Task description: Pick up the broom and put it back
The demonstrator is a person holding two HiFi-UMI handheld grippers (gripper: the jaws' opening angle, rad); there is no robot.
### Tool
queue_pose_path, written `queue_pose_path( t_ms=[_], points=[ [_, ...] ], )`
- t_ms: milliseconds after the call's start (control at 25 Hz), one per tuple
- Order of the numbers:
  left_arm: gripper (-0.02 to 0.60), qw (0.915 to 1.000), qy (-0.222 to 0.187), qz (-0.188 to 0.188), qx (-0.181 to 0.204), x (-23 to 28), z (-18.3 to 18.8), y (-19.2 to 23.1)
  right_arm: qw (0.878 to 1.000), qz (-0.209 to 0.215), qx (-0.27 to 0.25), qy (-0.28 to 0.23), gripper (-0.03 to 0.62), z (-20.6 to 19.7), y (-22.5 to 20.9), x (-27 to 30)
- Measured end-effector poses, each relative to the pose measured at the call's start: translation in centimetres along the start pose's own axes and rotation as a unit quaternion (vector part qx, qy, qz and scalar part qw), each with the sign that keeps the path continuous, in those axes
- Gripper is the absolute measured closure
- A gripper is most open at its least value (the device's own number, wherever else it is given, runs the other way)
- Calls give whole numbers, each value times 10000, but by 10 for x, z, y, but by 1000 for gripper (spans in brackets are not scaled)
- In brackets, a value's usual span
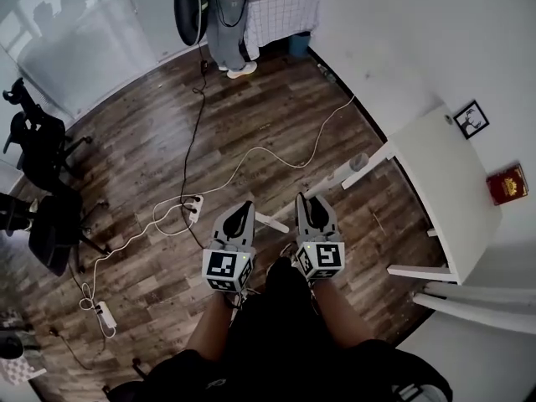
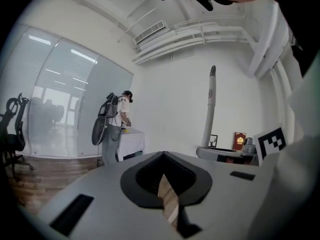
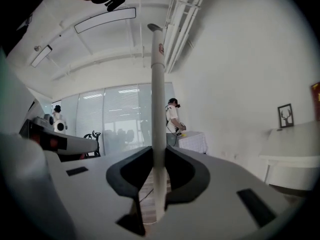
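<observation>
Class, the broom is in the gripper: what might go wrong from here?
Only the right gripper clamps the long broom handle, so it might pivot or slip. Its tip points toward the white table and could strike it. A white cable and a power strip lie on the floor ahead: a tripping hazard.

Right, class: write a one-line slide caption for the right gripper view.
Right tool clamped on the upright white broom handle.
</observation>
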State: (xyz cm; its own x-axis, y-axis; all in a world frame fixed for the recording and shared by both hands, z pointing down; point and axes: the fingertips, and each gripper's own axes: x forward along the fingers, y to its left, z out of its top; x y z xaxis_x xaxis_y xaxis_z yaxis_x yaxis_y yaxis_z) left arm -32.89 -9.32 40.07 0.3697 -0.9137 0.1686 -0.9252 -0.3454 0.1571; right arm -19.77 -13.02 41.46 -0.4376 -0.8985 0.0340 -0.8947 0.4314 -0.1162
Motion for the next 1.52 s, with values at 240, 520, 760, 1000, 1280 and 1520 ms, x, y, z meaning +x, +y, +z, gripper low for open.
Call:
queue_pose_path(
  t_ms=[240, 520, 760, 1000, 1280, 1520],
  points=[
    [581, 9978, 365, -530, 126, 100, -5, -23, 9985, -510, -127, 166, 499, -25, -80, 31],
    [581, 9842, 676, -1437, 787, 221, -28, -109, 9925, -1106, -443, 284, 500, -44, -200, 42],
    [581, 9603, 1509, -2283, 541, 262, -88, -161, 9869, -1531, 15, 507, 499, -118, -262, 24],
    [581, 9423, 1979, -2594, 755, 274, -134, -176, 9856, -1586, 250, 537, 499, -154, -298, 14],
    [581, 9217, 2453, -2875, 877, 294, -193, -202, 9802, -1502, 881, 947, 499, -242, -335, 10],
    [581, 9092, 2643, -3038, 1060, 318, -211, -201, 9672, -1932, 1019, 1293, 499, -298, -355, 12]
  ],
)
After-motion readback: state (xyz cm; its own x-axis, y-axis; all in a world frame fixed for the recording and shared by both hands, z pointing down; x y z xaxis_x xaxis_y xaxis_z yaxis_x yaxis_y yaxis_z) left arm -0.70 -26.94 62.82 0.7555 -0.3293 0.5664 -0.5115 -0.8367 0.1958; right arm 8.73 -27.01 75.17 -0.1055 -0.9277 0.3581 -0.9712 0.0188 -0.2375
